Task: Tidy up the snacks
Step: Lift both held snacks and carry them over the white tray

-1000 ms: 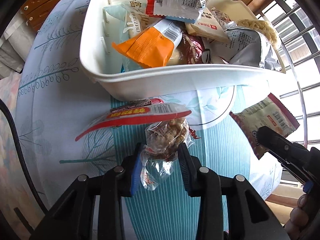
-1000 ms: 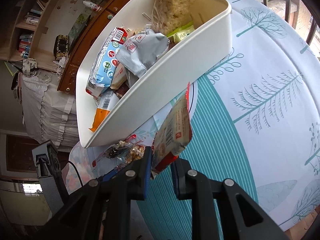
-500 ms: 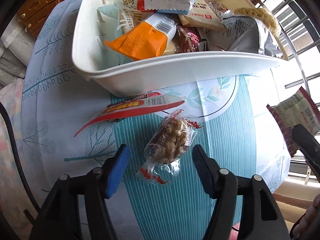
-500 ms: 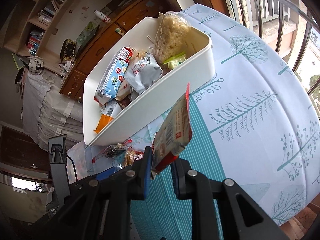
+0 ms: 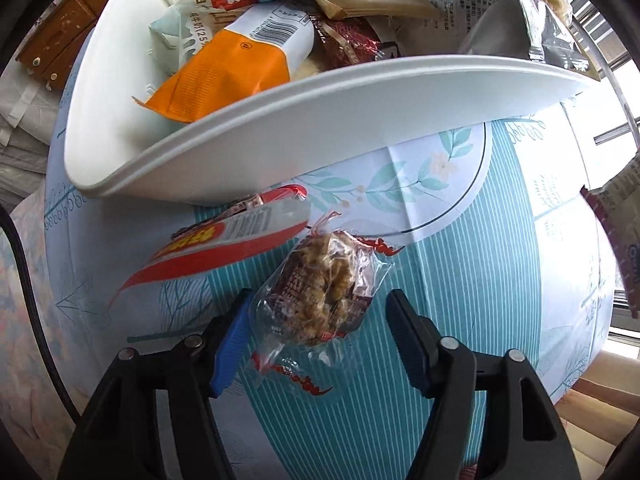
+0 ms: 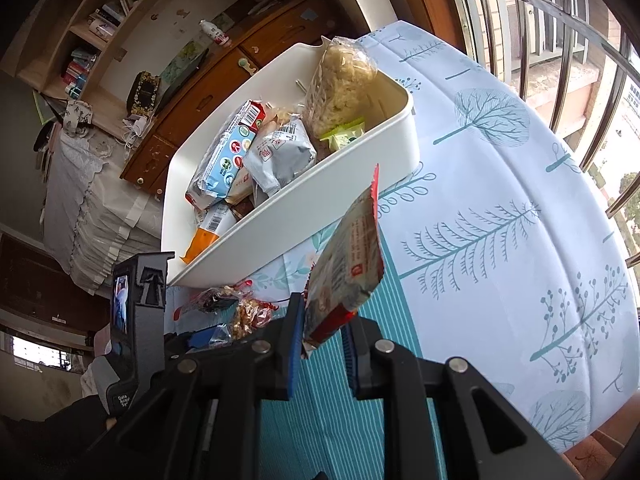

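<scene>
Left hand-held gripper [image 5: 320, 320] spread open around clear nut-brittle packet [image 5: 320, 296] on the bench [image 5: 460, 280], just before white bin [image 5: 320, 120]. Right hand-held gripper [image 6: 320, 344] clamped on raised red-edged snack packet [image 6: 348, 264], near bin's front wall.

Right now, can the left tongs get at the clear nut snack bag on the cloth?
Probably yes. The left tongs are open with the clear nut snack bag lying between the fingers, nothing covering it. The red-and-white packet lies close alongside and the white bin sits beyond; neither blocks closing.
</scene>
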Demonstrator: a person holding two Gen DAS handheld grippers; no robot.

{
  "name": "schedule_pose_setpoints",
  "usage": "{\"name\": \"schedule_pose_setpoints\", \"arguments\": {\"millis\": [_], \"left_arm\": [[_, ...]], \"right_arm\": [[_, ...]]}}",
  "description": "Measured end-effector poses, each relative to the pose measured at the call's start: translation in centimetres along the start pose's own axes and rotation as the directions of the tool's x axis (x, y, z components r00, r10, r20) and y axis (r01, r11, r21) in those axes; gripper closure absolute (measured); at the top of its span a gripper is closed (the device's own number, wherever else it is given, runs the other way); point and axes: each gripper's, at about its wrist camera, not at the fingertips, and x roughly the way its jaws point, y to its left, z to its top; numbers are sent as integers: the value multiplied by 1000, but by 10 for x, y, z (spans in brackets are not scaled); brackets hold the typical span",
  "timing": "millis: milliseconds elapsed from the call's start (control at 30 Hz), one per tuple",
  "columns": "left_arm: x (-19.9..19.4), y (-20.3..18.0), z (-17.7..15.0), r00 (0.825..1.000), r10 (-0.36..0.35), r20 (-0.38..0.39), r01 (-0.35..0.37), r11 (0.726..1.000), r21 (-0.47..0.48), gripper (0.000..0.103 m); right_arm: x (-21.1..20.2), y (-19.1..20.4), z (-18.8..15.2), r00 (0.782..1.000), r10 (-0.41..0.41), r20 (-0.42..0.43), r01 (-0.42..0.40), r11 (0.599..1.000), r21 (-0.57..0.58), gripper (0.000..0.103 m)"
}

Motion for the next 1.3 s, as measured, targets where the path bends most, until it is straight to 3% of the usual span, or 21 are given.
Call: {"name": "schedule_pose_setpoints", "arguments": {"millis": [267,367,833,1133,1300], "left_arm": [[-11,-12,8,1000,-5,23,5,1000,-24,53],[-15,-13,5,999,21,31,-20,999,-31,54],[-89,-38,-7,993,-58,102,62,997,-35,54],[-147,-32,0,966,-110,235,126,991,-55,54],[-168,-23,10,931,-143,336,182,979,-88,54]], "right_arm": [[-15,5,12,1000,-1,27,3,997,-75,85],[-20,6,15,1000,5,30,-2,995,-98,85],[-37,14,40,997,-4,76,19,979,-205,85],[-38,22,60,991,-25,135,64,954,-292,85],[-35,26,67,985,-28,171,87,933,-348,85]]}}
